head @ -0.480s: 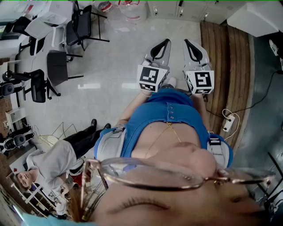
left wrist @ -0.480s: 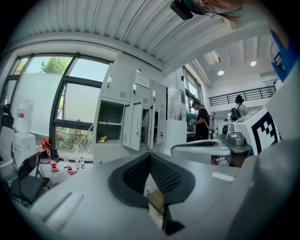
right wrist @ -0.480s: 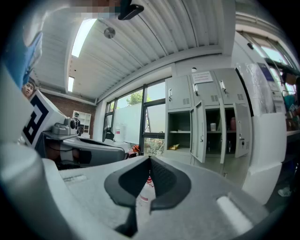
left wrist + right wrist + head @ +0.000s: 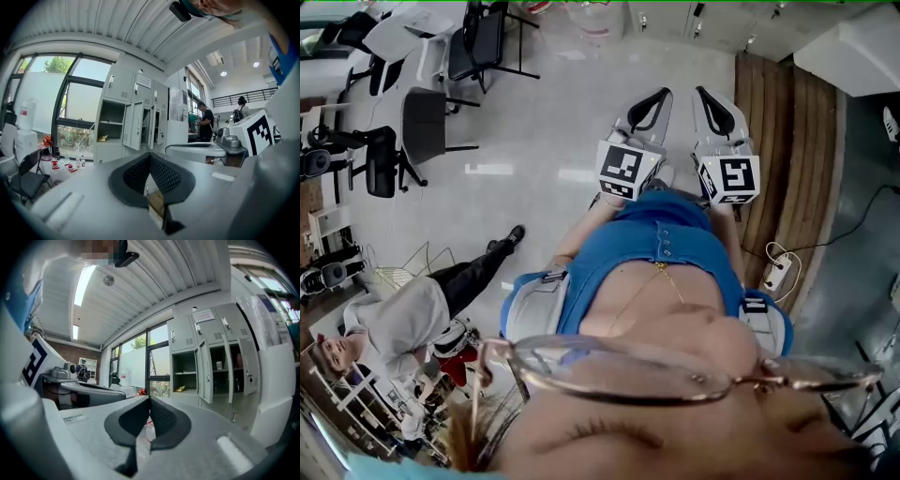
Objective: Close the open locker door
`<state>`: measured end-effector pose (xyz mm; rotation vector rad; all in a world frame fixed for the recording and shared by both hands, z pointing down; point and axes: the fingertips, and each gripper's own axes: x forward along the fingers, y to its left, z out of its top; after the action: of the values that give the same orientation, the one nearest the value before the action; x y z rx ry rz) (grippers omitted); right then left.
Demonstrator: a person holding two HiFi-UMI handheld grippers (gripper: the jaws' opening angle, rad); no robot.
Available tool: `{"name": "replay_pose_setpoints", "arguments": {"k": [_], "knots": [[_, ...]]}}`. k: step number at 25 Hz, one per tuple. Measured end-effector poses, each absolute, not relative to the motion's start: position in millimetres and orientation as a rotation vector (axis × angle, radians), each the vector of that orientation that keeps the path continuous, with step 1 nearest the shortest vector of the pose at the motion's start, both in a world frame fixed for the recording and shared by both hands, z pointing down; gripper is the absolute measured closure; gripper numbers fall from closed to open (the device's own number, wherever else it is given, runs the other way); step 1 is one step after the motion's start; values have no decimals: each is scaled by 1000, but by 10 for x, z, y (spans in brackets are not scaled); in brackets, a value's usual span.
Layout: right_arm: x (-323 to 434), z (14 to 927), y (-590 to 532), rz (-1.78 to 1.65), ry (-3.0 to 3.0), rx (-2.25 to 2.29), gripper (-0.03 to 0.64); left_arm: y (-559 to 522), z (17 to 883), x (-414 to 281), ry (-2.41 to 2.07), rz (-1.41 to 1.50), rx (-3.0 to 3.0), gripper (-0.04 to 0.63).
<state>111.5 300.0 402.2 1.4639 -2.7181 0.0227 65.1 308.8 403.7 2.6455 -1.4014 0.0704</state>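
Observation:
A bank of grey lockers stands some way ahead by the window, well out of reach. One open locker door hangs out beside its bare compartment; more doors to its right are ajar. From the right gripper view the same open door juts from the lockers. My left gripper and right gripper are both shut with nothing between the jaws. In the head view the left gripper and right gripper are held side by side at waist height, pointing forward.
Black chairs stand at the left. A person sits on the floor at the lower left. A wooden platform with a power strip runs along the right. Water jugs stand near the lockers. Two people stand far back.
Both grippers sit slightly higher and further right in the head view. The seated person's leg has shifted. Both pairs of jaws stay shut.

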Motion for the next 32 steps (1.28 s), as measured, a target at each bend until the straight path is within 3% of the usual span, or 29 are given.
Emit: {"name": "replay_pose_setpoints", "arguments": {"k": [32], "knots": [[540,3939,921,9,-2608,1619,615,927,3974,211,-1074,66,2784,595]]}}
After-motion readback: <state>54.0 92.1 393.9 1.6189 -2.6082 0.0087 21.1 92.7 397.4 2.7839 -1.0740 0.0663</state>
